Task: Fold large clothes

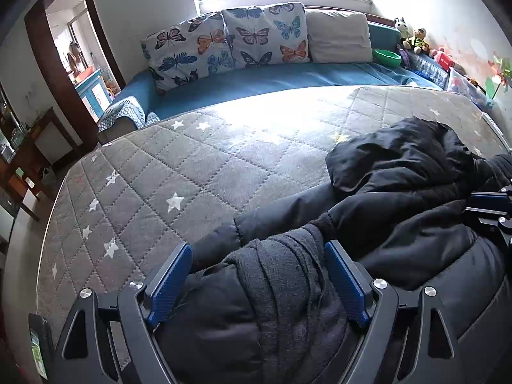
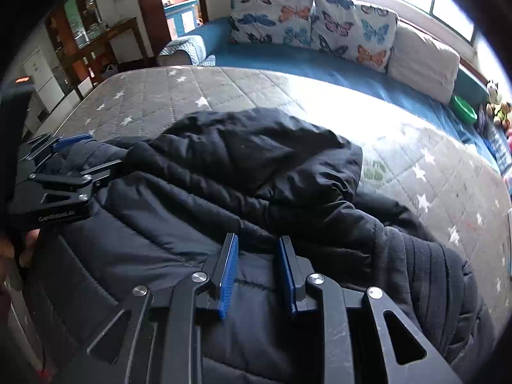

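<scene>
The black jacket (image 2: 243, 172) is lying bunched on the mattress (image 1: 179, 172). The left claw (image 1: 259, 275) is standing wide apart, straddling its knit cuff (image 1: 288, 272); the right claw (image 2: 256, 268), narrowly parted, is hovering over the quilted body, clamping nothing.

Left gripper (image 1: 257, 280) tilted steeply down toward twelve o'clock with blue pads (image 1: 169, 283) spread wide and touching nothing, right gripper (image 2: 257, 270) pitched down likewise, pads (image 2: 228, 275) narrowly parted on nothing, fingertips of a hand (image 2: 27, 246) at nine o'clock.

Home bedrm – mattress (image 1: 198, 172), pillows (image 1: 265, 33)
</scene>
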`<state>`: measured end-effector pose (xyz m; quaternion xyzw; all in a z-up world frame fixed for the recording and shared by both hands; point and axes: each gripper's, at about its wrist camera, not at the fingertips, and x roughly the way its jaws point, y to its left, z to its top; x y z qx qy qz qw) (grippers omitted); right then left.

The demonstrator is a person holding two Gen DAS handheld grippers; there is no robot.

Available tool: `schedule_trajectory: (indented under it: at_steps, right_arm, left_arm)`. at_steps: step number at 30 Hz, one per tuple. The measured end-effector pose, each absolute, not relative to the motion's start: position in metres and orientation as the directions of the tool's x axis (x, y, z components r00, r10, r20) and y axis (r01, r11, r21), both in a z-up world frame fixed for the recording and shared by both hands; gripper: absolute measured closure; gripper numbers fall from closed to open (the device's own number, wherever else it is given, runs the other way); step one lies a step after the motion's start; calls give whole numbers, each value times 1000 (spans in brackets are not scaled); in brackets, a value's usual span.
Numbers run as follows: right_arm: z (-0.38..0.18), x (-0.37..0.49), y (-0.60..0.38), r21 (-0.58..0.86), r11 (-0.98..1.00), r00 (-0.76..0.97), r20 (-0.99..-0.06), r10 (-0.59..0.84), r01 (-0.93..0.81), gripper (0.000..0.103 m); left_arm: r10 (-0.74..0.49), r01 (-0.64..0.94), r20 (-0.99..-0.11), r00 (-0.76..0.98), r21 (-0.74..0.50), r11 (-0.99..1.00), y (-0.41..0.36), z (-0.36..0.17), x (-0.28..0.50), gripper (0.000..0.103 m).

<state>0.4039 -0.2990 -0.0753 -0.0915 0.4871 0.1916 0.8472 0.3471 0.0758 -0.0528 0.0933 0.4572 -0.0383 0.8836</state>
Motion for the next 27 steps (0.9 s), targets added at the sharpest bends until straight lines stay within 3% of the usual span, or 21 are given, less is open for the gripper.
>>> schedule_trajectory:
  at_steps: [9, 19, 22, 24, 27]
  right_arm:
    - [-38, 368, -308, 21, 911, 512, -821, 251, -412, 74]
    - [-25, 302, -323, 13, 888, 522, -805, 282, -460, 74]
    - [-29, 289, -323, 12, 876, 521, -800, 297, -482, 73]
    - [-38, 284, -320, -6, 877, 527, -801, 283, -481, 71]
    - [-47, 282, -318, -20, 879, 538, -797, 273, -476, 69]
  left_arm:
    - [15, 127, -777, 629, 122, 984, 84, -16, 306, 13]
    - [-96, 248, -699, 709, 119, 962, 61, 25, 179, 14]
    - [-147, 291, -679, 719, 102, 951, 48, 24, 149, 23]
    - [-161, 310, -693, 703, 95, 946, 40, 16, 142, 39]
    - [-182, 319, -728, 661, 53, 946, 38, 1, 144, 46]
